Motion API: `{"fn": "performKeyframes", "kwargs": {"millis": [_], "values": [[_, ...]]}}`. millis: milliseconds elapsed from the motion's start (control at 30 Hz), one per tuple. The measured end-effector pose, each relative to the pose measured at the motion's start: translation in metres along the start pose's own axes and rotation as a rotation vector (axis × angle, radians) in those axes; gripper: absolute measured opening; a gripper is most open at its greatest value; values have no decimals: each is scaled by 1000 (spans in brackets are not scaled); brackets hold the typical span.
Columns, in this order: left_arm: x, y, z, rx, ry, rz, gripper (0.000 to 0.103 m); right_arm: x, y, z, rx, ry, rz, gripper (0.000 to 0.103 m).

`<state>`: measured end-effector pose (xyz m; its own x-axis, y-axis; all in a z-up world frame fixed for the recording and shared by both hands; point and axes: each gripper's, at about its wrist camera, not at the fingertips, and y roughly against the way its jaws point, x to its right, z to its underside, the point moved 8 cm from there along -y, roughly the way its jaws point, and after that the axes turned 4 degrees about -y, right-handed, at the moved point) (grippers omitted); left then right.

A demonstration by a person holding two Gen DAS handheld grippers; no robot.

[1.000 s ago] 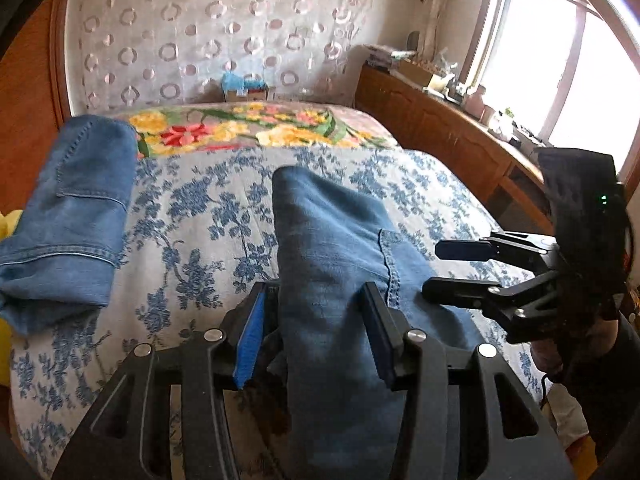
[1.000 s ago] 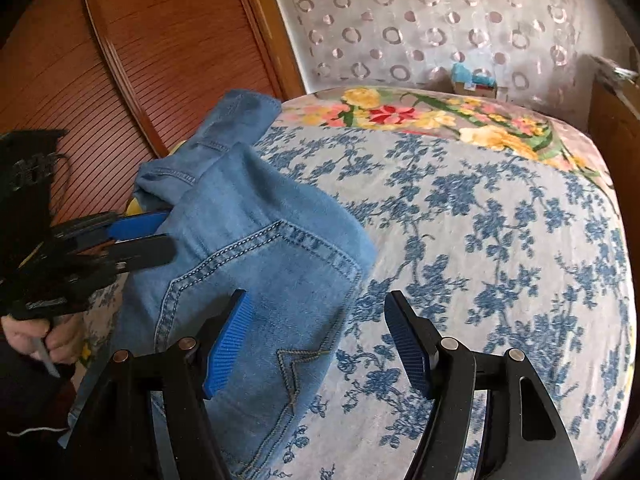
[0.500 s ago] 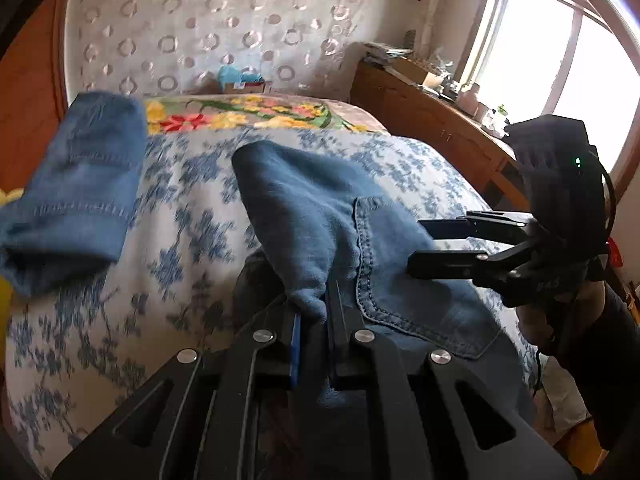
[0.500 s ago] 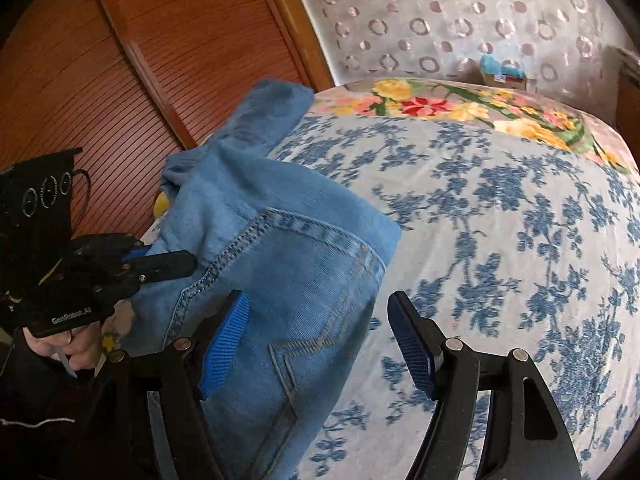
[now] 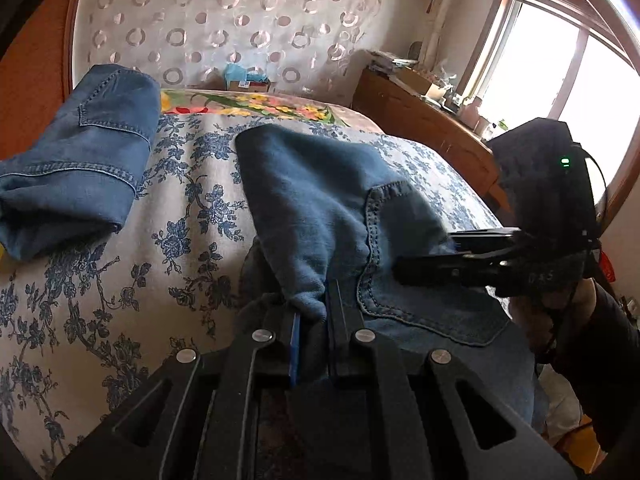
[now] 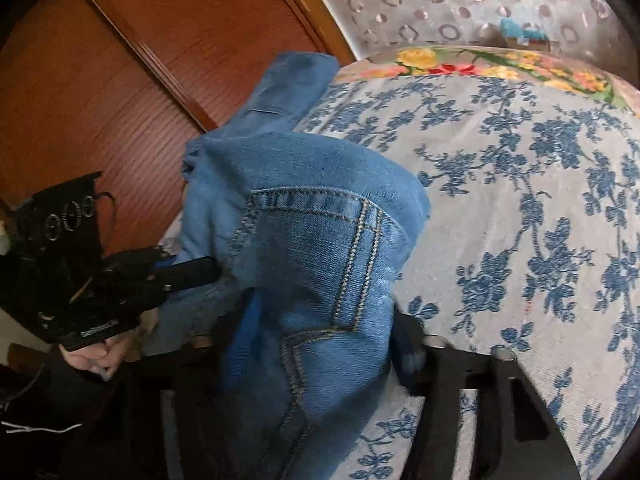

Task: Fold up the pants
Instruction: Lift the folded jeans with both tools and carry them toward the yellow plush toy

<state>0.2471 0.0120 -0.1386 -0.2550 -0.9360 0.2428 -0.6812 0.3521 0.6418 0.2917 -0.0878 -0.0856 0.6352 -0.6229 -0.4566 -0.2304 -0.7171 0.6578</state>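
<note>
Blue denim pants [image 5: 320,208] lie on the bed with a back pocket facing up; they also fill the near left of the right wrist view [image 6: 304,248]. My left gripper [image 5: 312,312] is shut on a bunched fold of the pants near the pocket. My right gripper [image 6: 324,320] straddles the pocket end of the pants, its jaws still apart with denim between them. It shows from the side in the left wrist view [image 5: 452,256], fingers reaching onto the pocket. The left gripper shows in the right wrist view [image 6: 192,272], clamped on the cloth's edge.
A second folded pair of jeans [image 5: 80,152] lies at the bed's left. The floral bedspread [image 6: 520,200] covers the bed. A wooden wall panel [image 6: 120,80] stands left, a wooden dresser [image 5: 424,128] and a window right. A small box [image 5: 248,80] sits at the headboard.
My left gripper closed on a fold of the pants and lifted it. My right gripper moved forward over the pocket end, its jaws narrowing around the denim.
</note>
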Motion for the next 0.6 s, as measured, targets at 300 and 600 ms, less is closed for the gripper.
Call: {"fn": "performKeyframes", "kwargs": {"millis": [300, 600], "values": [[3, 69, -38, 169, 13, 14, 10, -66, 45, -36, 113, 157, 13, 23], [-37, 158, -108, 389, 24, -61, 10, -151, 69, -100, 231, 312, 3, 22]]}}
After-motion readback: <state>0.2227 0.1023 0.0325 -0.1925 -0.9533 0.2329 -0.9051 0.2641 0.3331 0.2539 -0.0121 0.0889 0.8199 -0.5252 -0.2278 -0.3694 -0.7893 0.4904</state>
